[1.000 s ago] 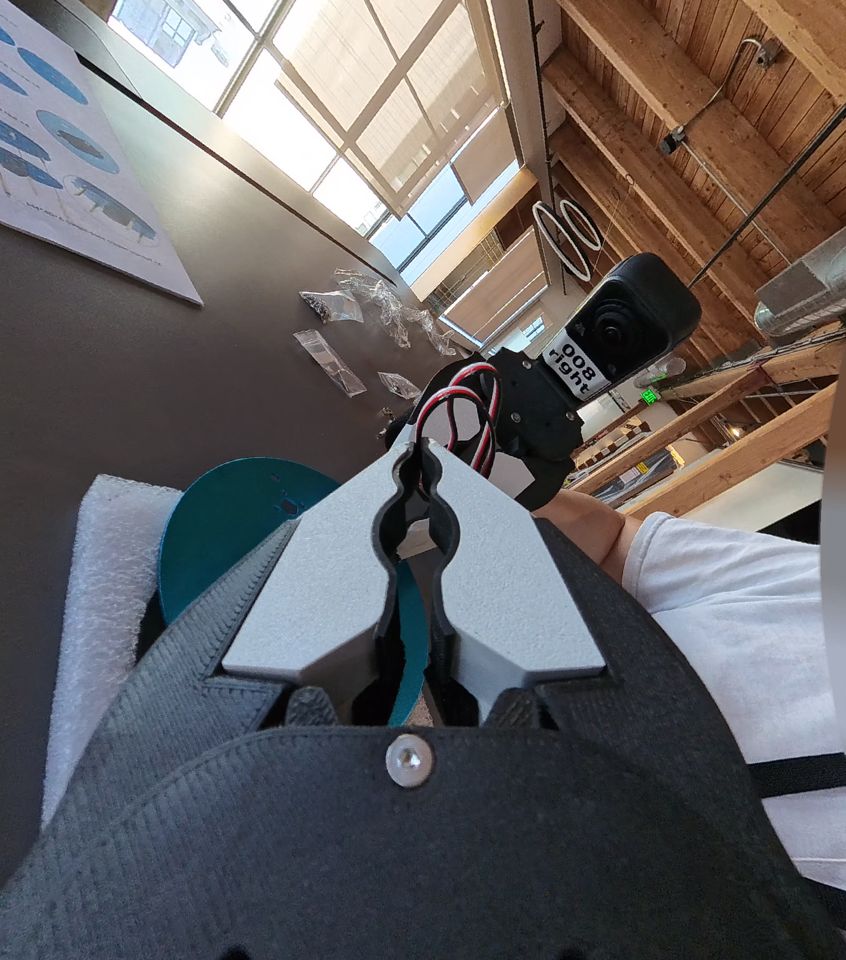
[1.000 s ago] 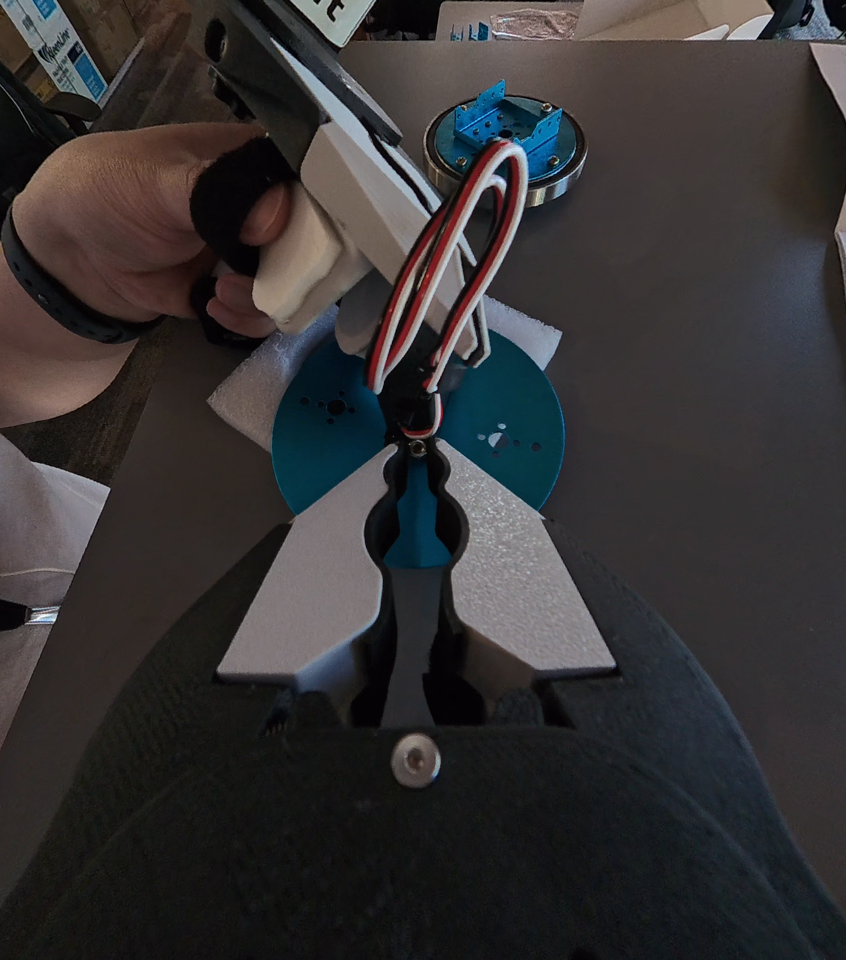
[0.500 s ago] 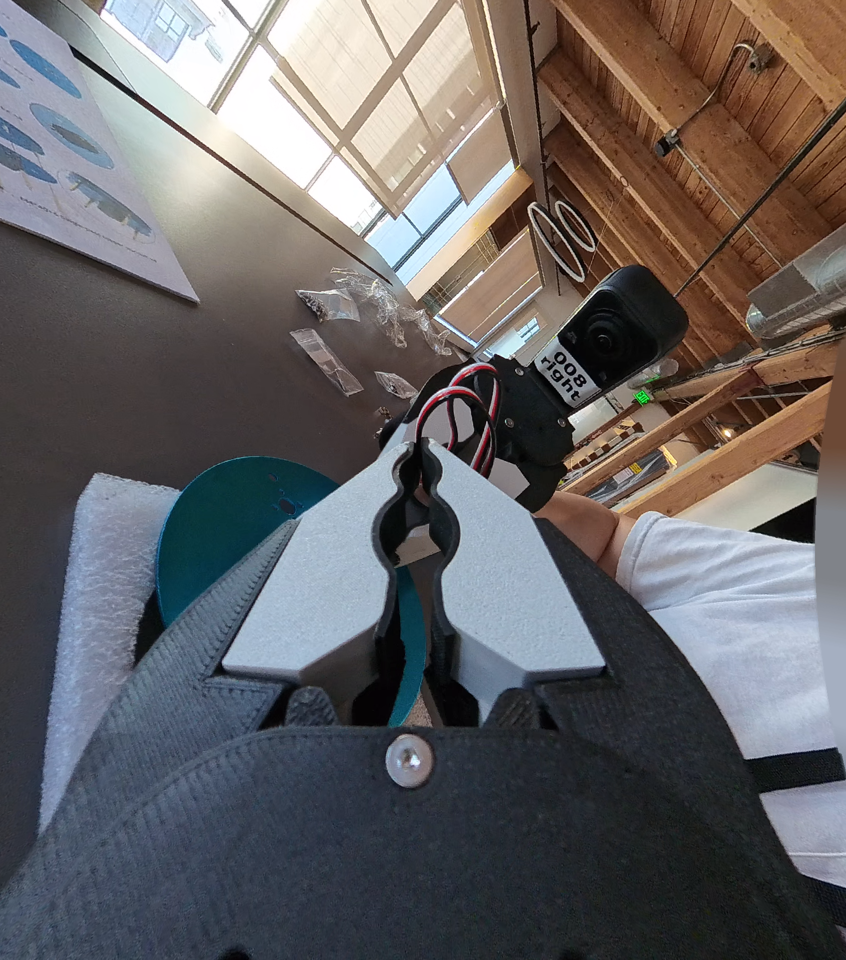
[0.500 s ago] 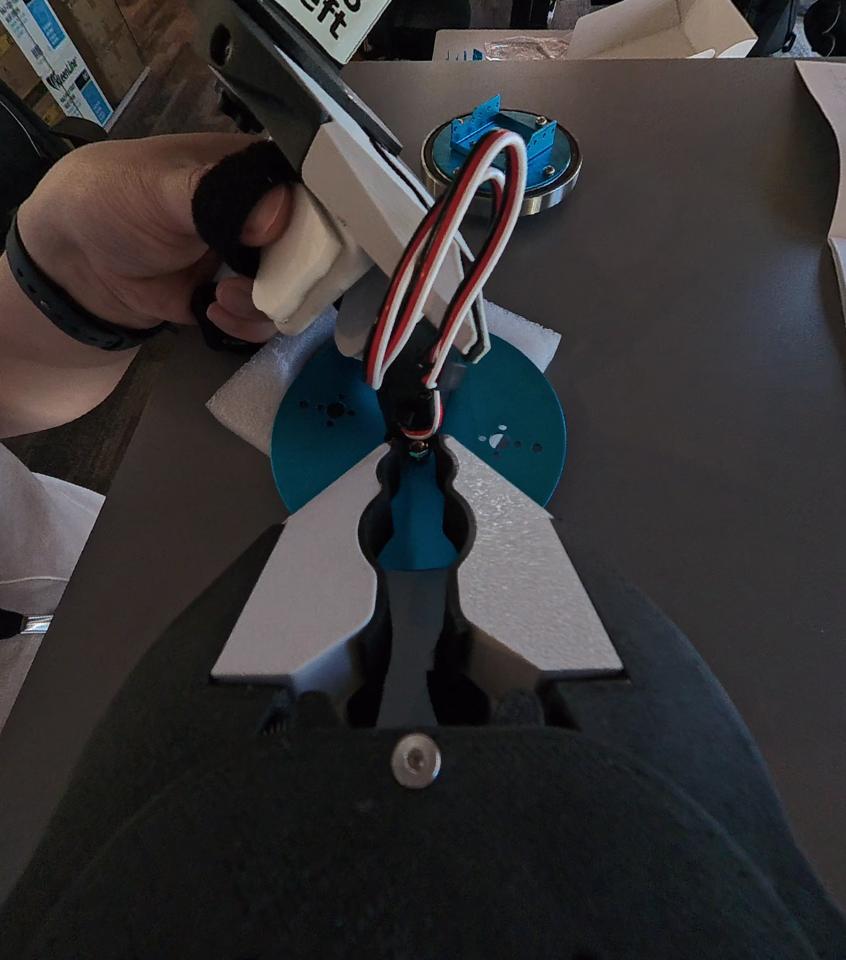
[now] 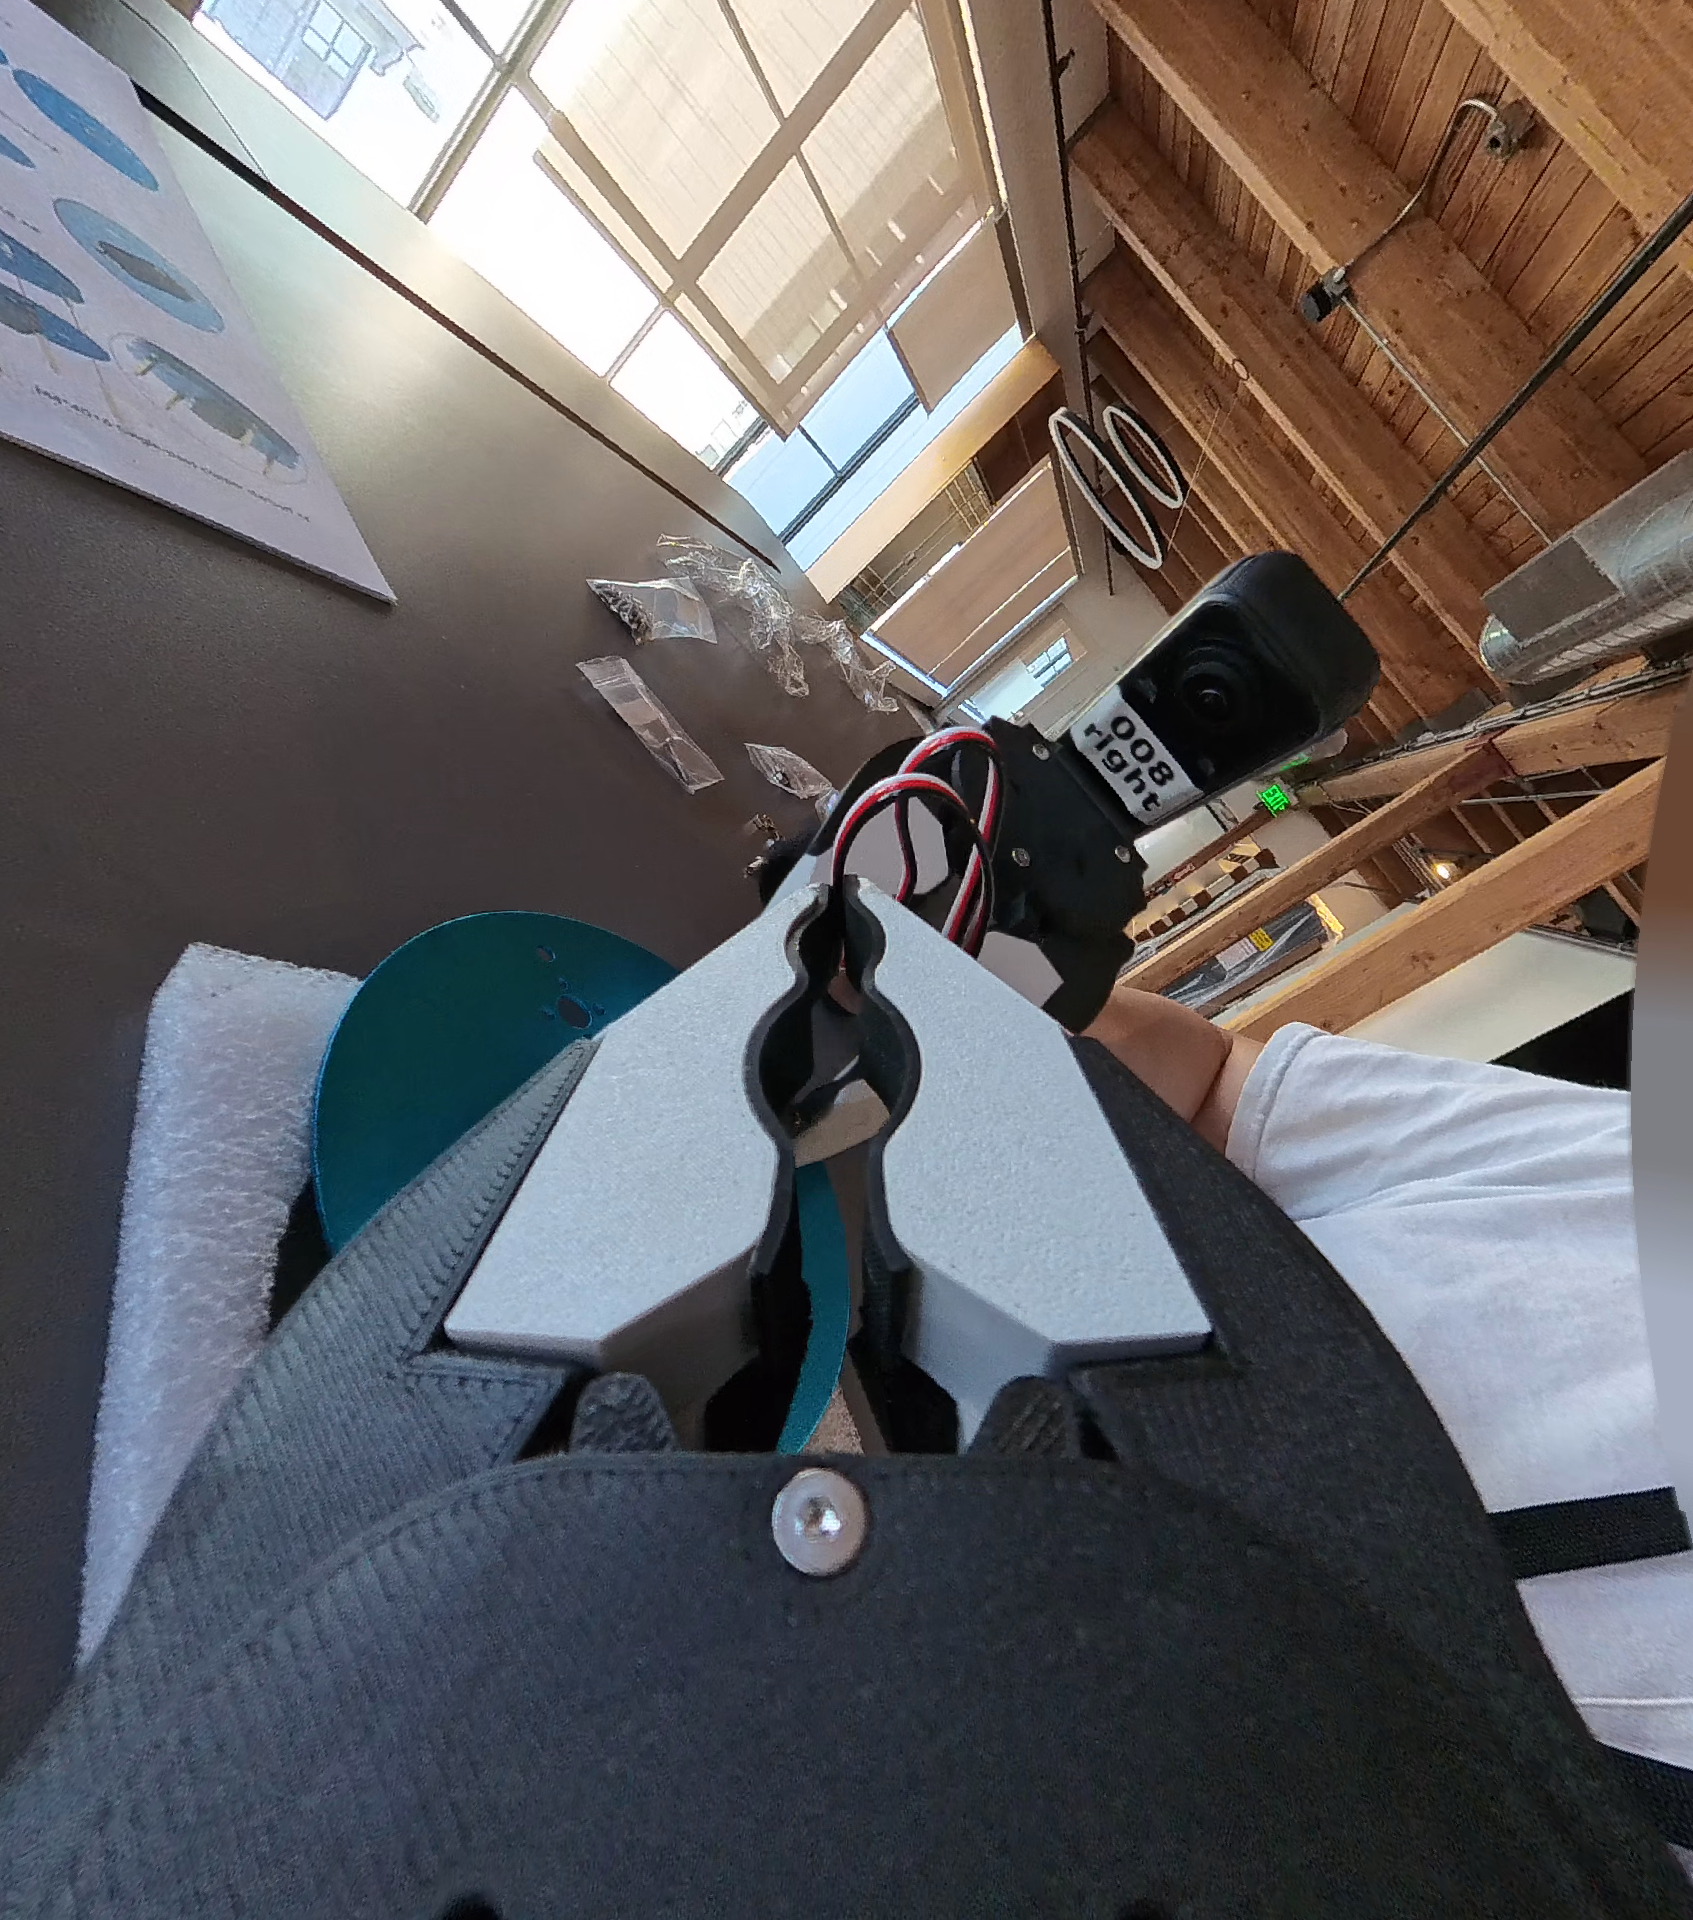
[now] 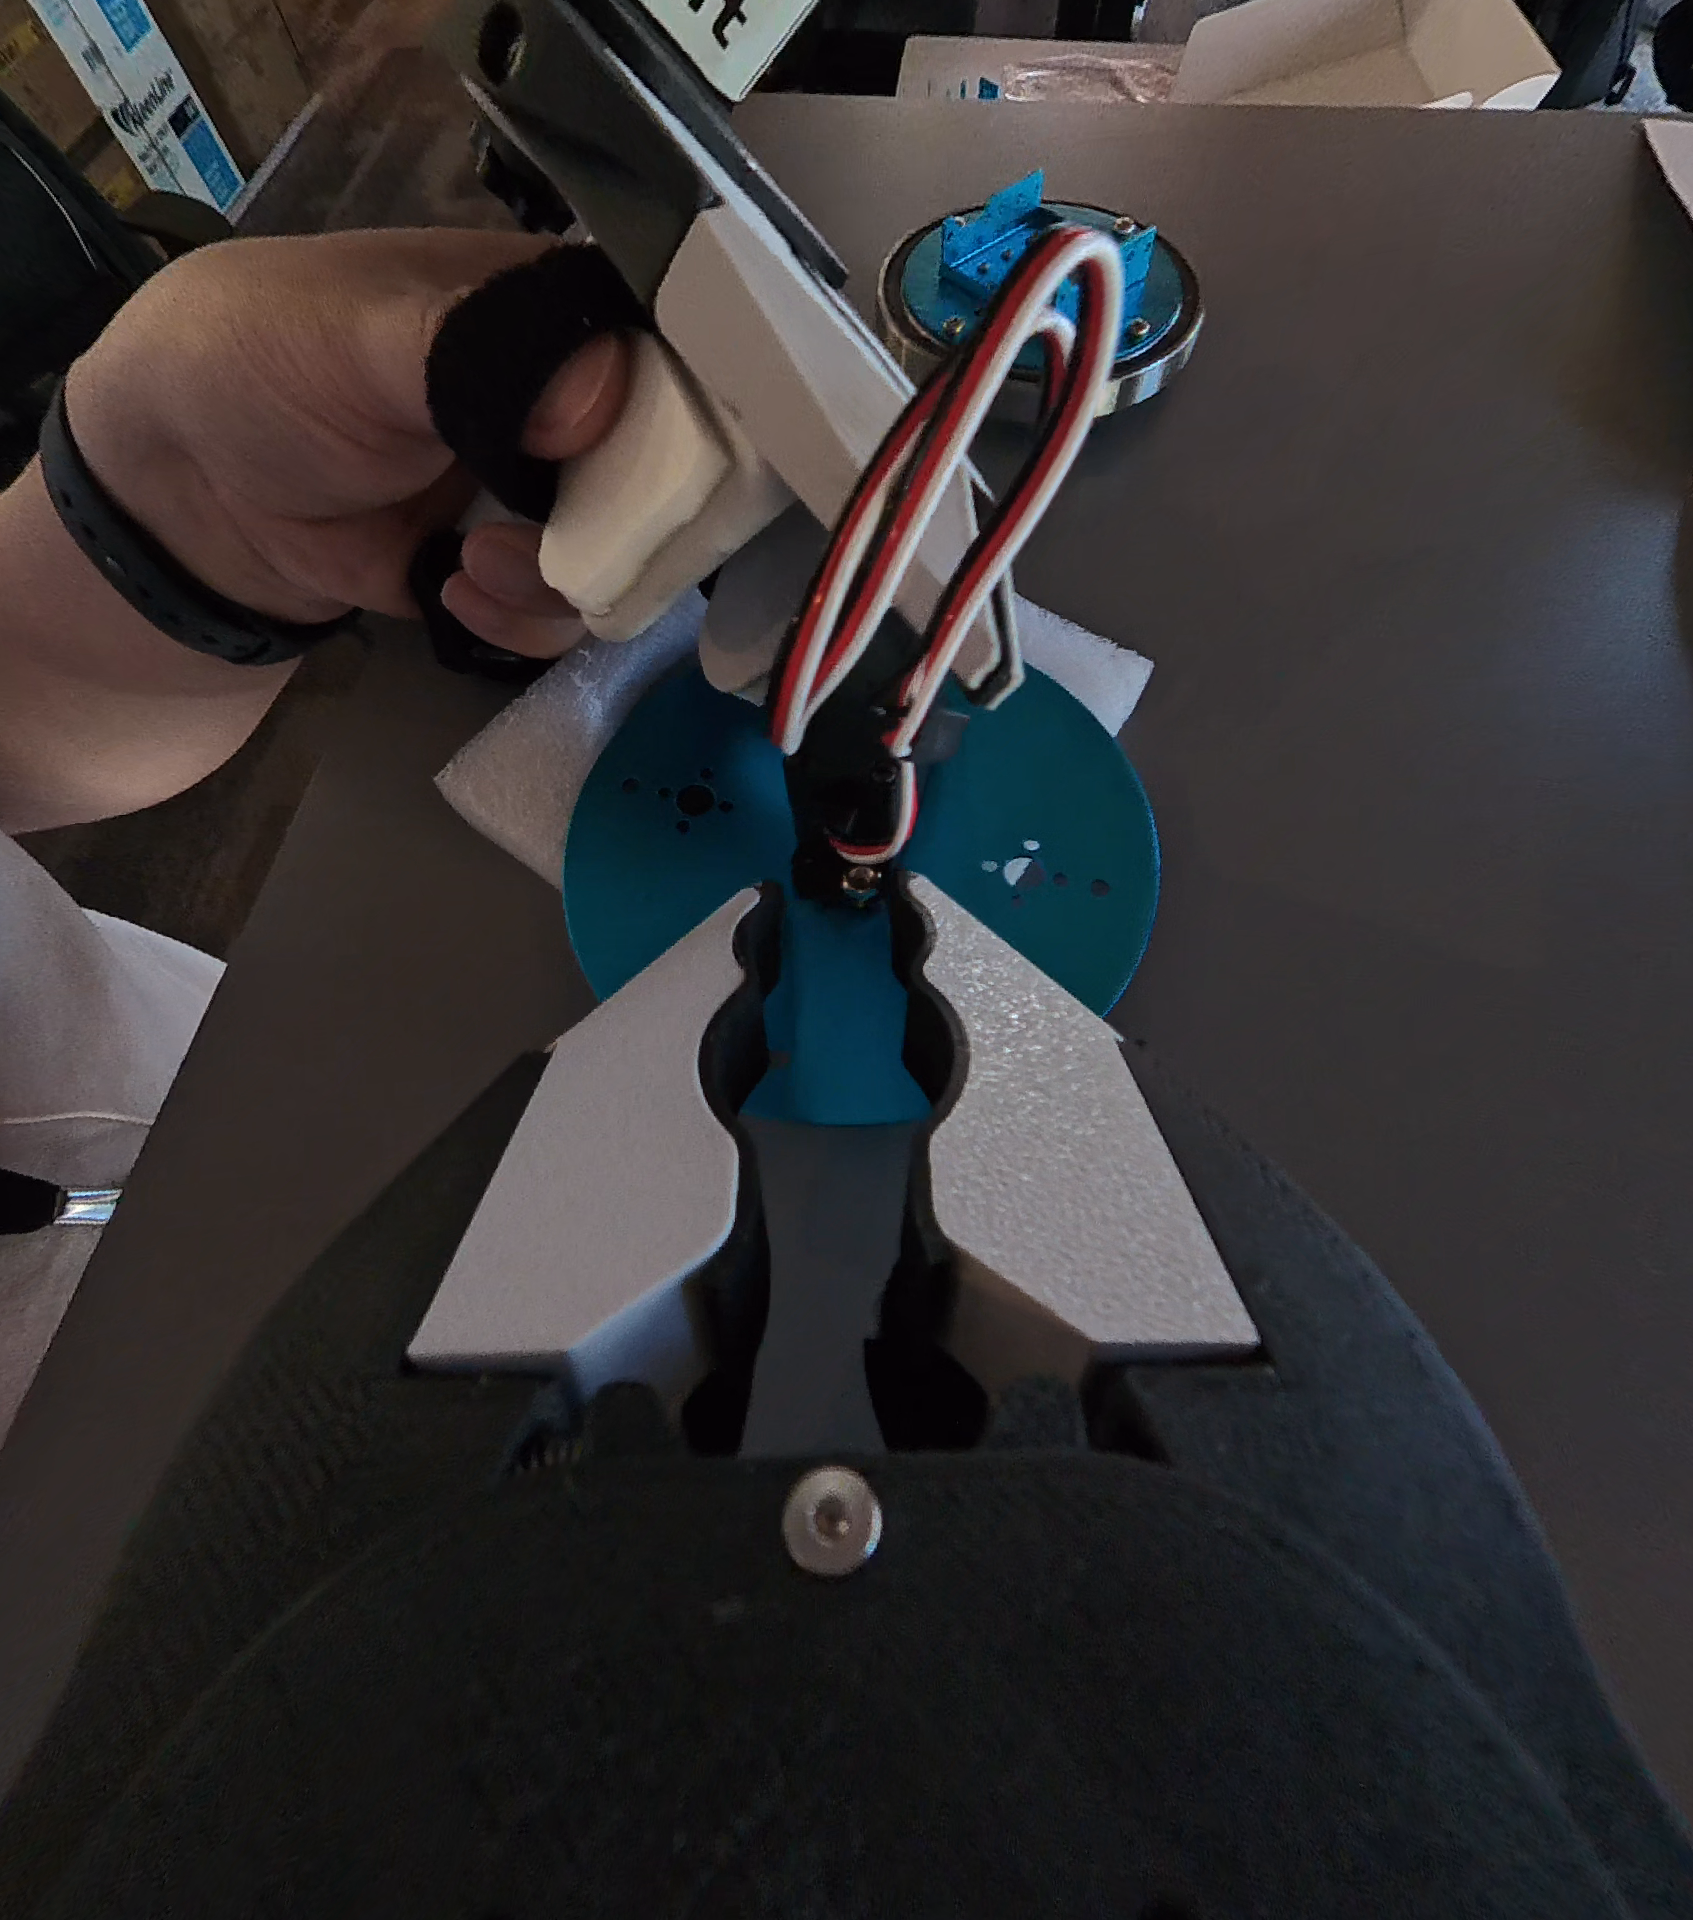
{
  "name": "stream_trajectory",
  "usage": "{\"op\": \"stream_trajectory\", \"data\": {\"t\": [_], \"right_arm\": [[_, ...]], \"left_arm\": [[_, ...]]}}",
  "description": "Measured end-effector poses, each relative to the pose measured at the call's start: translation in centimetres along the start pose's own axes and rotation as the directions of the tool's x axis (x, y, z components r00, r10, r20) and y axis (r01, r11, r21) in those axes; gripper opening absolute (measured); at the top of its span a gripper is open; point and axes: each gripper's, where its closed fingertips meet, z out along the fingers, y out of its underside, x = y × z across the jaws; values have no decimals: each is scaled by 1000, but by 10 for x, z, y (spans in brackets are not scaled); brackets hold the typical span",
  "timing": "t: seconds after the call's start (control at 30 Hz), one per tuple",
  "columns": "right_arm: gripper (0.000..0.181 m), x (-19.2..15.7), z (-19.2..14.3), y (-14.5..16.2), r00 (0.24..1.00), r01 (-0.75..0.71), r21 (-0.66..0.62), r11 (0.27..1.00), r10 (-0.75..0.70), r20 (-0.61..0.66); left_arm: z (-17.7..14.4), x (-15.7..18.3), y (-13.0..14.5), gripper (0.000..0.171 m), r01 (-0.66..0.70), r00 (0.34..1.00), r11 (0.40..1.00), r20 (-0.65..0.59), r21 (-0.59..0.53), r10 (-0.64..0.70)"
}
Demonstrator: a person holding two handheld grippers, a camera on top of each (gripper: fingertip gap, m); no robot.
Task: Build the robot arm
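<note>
The left hand-held gripper [image 6: 883, 665] clamps a wired servo [image 6: 847, 810] over the blue disc [image 6: 1029, 810], steadying it for the slightly parted right hand-held gripper [image 6: 837, 904] at six o'clock.

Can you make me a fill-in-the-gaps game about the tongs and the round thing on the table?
1. The round disc lying on the white foam sheet is coloured ___.
2. The left tongs are shut on a small black part that has looping red, white and black ___.
3. The right tongs are ___, with their tips apart just below that black part.

Missing words: blue; wires; open.
</note>
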Motion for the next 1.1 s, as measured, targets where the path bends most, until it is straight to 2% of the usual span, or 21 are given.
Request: {"op": "stream_trajectory", "data": {"t": [0.53, 0.83, 1.1], "right_arm": [[25, -2, -3, -3, 999, 36, 24, 999, -35, -26], [16, -1, -6, -6, 992, 122, 46, 992, -119, -51], [15, -2, -6, -8, 1000, 15, 66, 998, -16, 12]], "left_arm": [[0, 0, 0, 0, 4, 1000, 1000, -3, 2, -4], [-1, 0, -1, 0, 4, 1000, 1000, -1, 6, -4], [-1, -1, -1, 0, 7, 1000, 1000, -1, 12, -7]]}}
